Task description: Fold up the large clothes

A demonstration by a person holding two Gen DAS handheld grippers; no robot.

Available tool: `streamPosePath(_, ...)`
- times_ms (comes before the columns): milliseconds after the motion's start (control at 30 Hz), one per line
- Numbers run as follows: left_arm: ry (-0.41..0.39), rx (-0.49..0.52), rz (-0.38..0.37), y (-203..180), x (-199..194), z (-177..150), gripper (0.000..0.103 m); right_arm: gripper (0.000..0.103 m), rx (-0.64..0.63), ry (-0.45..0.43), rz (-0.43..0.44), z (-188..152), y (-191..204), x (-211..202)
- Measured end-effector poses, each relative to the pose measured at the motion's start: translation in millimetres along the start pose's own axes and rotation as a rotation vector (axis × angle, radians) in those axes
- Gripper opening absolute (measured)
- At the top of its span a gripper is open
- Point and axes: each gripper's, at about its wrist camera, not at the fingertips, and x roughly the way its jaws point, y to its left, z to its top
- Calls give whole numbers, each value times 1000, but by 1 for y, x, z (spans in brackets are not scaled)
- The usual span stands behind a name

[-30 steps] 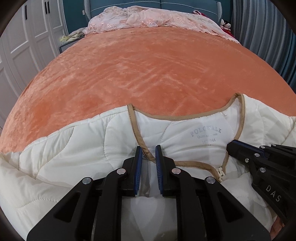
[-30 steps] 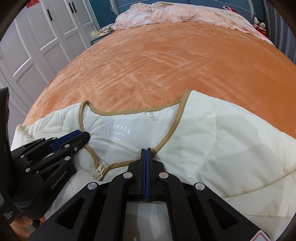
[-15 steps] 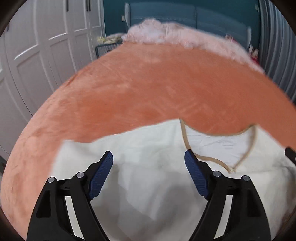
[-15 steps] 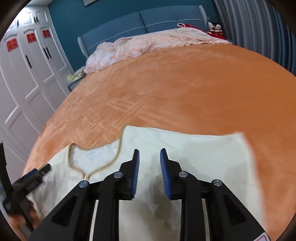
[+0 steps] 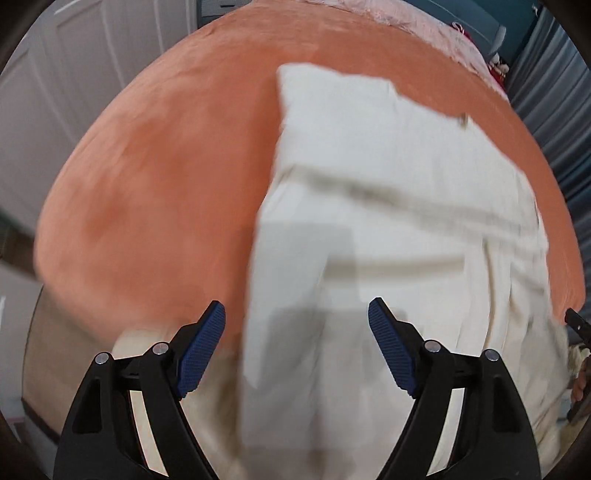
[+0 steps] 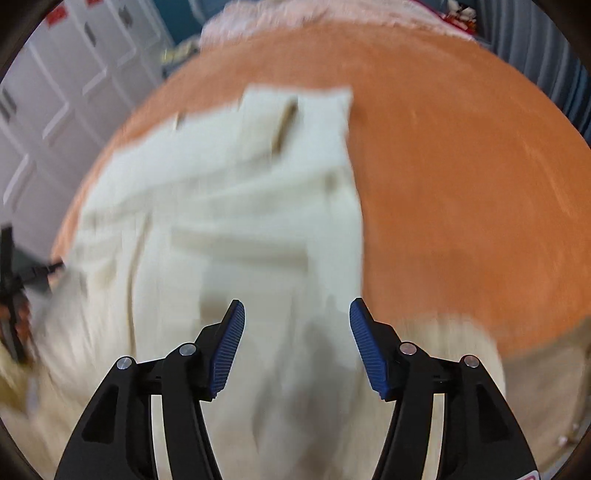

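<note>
A cream quilted jacket [image 5: 388, 206] lies folded lengthwise on the orange bedspread [image 5: 166, 177], stretching away from me. In the right wrist view the same jacket [image 6: 236, 221] fills the left and middle, blurred by motion. My left gripper [image 5: 297, 350] stands open above the jacket's near left edge, nothing between its blue pads. My right gripper [image 6: 297, 347] hovers over the near part of the jacket; its jaws are opening and hold nothing. Each gripper shows as a dark sliver at the other view's edge.
The orange bedspread [image 6: 461, 184] has bare room on both sides of the jacket. White wardrobe doors [image 6: 55, 110] stand on the left. Pink bedding [image 6: 314, 18] is piled at the far end. Grey curtains [image 5: 554, 110] hang on the right.
Both grippers let go of the jacket's collar, opened, and pulled back and up toward the near end. The collar end now lies far off, and the jacket's near half fills the views.
</note>
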Motion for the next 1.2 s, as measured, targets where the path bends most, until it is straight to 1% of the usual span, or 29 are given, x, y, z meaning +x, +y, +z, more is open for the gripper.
streamPosePath(67, 30, -12, -11, 6, -10, -28, 77, 59, 9, 35, -4, -28, -2, -3)
streamPosePath(133, 61, -51, -54, 12, -16, -50, 77, 59, 63, 53, 23, -51, -6, -5)
streamPosePath(200, 37, -35, -44, 7, -23, -60, 77, 60, 75, 3, 27, -62, -4, -15)
streamPosePath(233, 28, -23, -46, 2, -27, -64, 77, 60, 82, 1, 33, -65, -2, -16)
streamPosePath(300, 34, -44, -102, -3, -29, -73, 68, 61, 116, -5, 78, -73, -1, -22)
streamPosePath(333, 43, -52, -126, -6, -29, -75, 61, 58, 134, -7, 119, -77, -1, -23)
streamPosePath(367, 44, -45, -127, -10, -28, -77, 49, 53, 138, -9, 123, -77, 0, -23)
streamPosePath(400, 39, -35, -119, -13, -27, -79, 42, 32, 138, -12, 125, -80, 2, -23)
streamPosePath(433, 37, -34, -119, -14, -27, -81, 31, 14, 147, -4, 146, -81, 1, -23)
streamPosePath(467, 28, -45, -127, -16, -29, -82, 23, 11, 158, -2, 163, -80, 3, -23)
streamPosePath(500, 17, -50, -138, -17, -32, -82, 19, 8, 168, -15, 182, -82, 2, -28)
streamPosePath(533, -3, -52, -152, -16, -39, -82, 15, 7, 162, -25, 188, -80, 6, -32)
streamPosePath(600, -49, -47, -166, -18, -58, -79, 13, 5, 135, -72, 196, -81, 11, -48)
streamPosePath(667, -111, -46, -185, -19, -82, -74, 11, 5, 145, -124, 222, -77, 13, -66)
streamPosePath(733, -175, -46, -214, -19, -106, -66, 10, 4, 160, -206, 246, -69, 13, -90)
streamPosePath(800, -242, -45, -220, -20, -129, -54, 10, 4, 149, -277, 244, -59, 14, -110)
streamPosePath(833, -281, -49, -225, -19, -140, -44, 10, 4, 132, -324, 237, -49, 16, -121)
streamPosePath(900, -326, -53, -226, -15, -152, -28, 9, 4, 112, -388, 227, -31, 17, -135)
streamPosePath(967, -374, -58, -222, -14, -161, -6, 9, 4, 99, -463, 214, -3, 14, -145)
streamPosePath(1000, -395, -61, -217, -16, -162, 6, 9, 4, 99, -487, 213, 6, 13, -148)
streamPosePath(1033, -423, -65, -212, -16, -164, 23, 9, 4, 96, -524, 206, 25, 11, -149)
streamPosePath(1067, -440, -66, -205, -17, -165, 32, 9, 4, 93, -542, 200, 37, 11, -147)
streamPosePath(1100, -456, -63, -196, -19, -165, 43, 9, 4, 90, -566, 192, 57, 11, -142)
streamPosePath(1133, -472, -60, -180, -23, -162, 62, 9, 4, 90, -577, 188, 71, 10, -138)
streamPosePath(1167, -477, -55, -168, -26, -158, 74, 9, 4, 98, -585, 182, 89, 10, -130)
streamPosePath(1200, -476, -52, -153, -30, -152, 88, 9, 4, 106, -585, 180, 100, 10, -124)
